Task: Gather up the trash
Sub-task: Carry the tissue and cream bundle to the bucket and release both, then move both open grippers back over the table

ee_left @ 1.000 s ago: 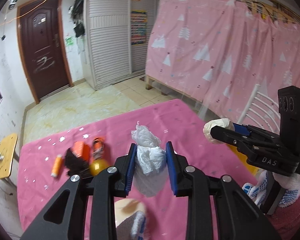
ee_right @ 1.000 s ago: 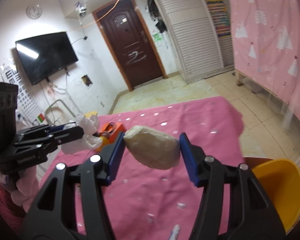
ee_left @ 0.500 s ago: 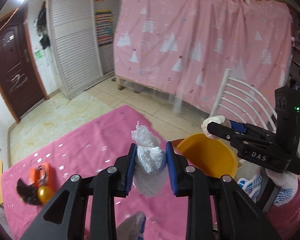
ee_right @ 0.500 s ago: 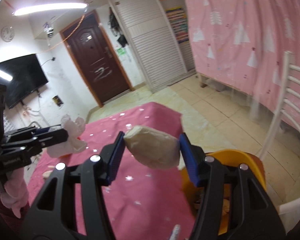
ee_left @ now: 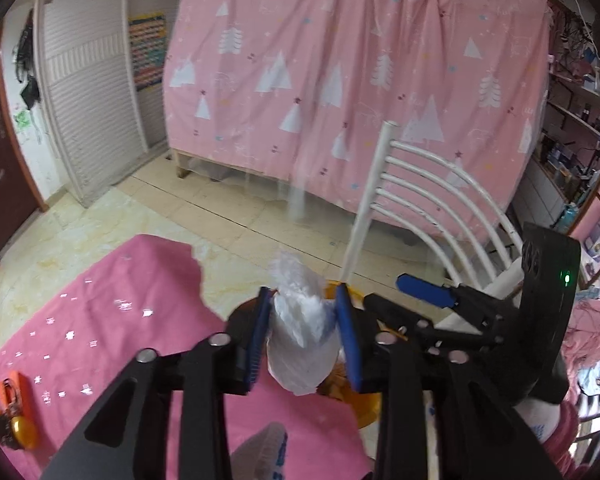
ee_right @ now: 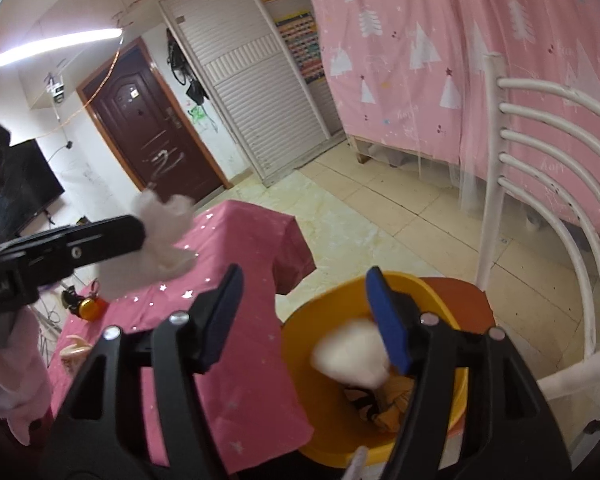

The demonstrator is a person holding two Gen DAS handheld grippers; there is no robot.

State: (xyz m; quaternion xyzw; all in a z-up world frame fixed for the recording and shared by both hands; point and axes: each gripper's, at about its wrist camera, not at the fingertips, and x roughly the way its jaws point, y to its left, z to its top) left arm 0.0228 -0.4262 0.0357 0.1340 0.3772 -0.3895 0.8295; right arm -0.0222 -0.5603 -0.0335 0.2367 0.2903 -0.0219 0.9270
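Observation:
A crumpled white plastic wad sits between the blue pads of my left gripper, touching both while the jaws are opening. It hangs over the yellow bin. From the right wrist view the same wad sticks out at the left gripper's tip, above the pink table. My right gripper is opening over the yellow bin with nothing between its pads. A beige paper wad, blurred, is loose below the right pad, inside the bin. The right gripper also shows empty in the left wrist view.
The bin stands on the orange seat of a white chair beside the table's corner. Small orange and black items lie on the pink cloth at the far left. A pink curtain hangs beyond a tiled floor.
Both grippers swung from above the table to over the yellow bin. The right jaws widened and the beige wad dropped out. The left jaws widened around the white wad.

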